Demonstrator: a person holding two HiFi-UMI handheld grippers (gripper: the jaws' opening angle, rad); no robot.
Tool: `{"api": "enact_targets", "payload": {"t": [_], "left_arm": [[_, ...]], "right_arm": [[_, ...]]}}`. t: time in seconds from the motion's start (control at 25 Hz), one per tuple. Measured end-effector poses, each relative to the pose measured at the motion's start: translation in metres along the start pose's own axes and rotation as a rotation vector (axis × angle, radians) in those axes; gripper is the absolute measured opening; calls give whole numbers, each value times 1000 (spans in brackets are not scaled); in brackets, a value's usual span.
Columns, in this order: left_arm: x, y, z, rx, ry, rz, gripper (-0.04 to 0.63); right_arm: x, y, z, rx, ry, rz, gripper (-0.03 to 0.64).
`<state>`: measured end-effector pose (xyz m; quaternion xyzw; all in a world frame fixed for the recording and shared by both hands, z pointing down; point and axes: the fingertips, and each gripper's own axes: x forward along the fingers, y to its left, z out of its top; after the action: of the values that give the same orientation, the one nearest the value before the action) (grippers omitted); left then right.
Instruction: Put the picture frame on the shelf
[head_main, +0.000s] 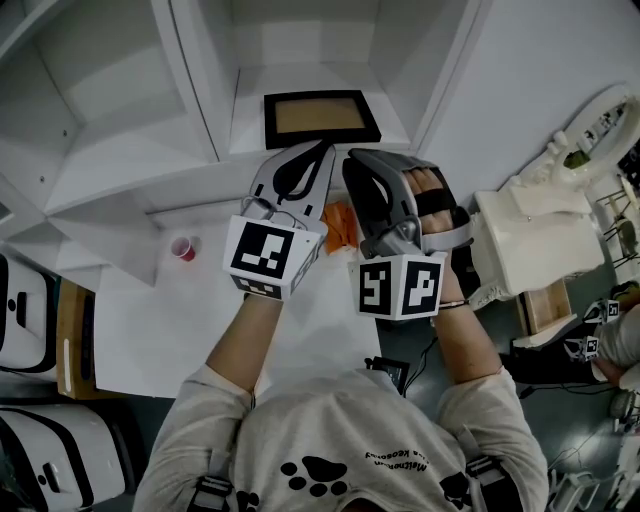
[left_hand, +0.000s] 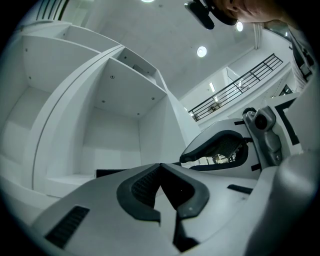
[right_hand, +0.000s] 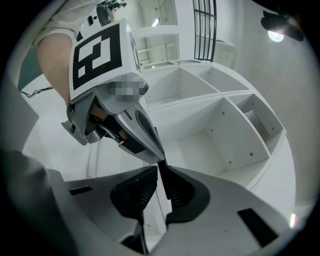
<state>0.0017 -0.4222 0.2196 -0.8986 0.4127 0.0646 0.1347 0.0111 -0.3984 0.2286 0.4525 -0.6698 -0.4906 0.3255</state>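
The picture frame (head_main: 320, 118), black-edged with a tan panel, lies flat on the floor of a white shelf compartment (head_main: 250, 135). In the left gripper view only a dark strip of the picture frame (left_hand: 107, 173) shows past the jaws. Both grippers hover side by side just in front of it, over the white table. My left gripper (head_main: 318, 152) (left_hand: 160, 166) has its jaw tips together with nothing between them. My right gripper (head_main: 353, 160) (right_hand: 161, 167) also shows its tips meeting, empty. Neither touches the frame.
The white shelf unit (right_hand: 220, 125) has several open compartments with slanted dividers. A small red cup (head_main: 184, 248) stands on the table (head_main: 150, 320) at the left, and something orange (head_main: 340, 225) lies under the grippers. A white machine (head_main: 530, 240) crowds the right side.
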Motion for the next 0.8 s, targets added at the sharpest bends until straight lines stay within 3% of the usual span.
{"api": "enact_targets", "payload": {"t": [0.32, 0.8], "left_arm": [[2, -1, 0, 7, 2, 3, 20], [-15, -20, 10, 26, 6, 2, 20]], "right_arm": [[-10, -4, -1, 111, -20, -28, 43], [-24, -14, -4, 439, -52, -95, 32]]}}
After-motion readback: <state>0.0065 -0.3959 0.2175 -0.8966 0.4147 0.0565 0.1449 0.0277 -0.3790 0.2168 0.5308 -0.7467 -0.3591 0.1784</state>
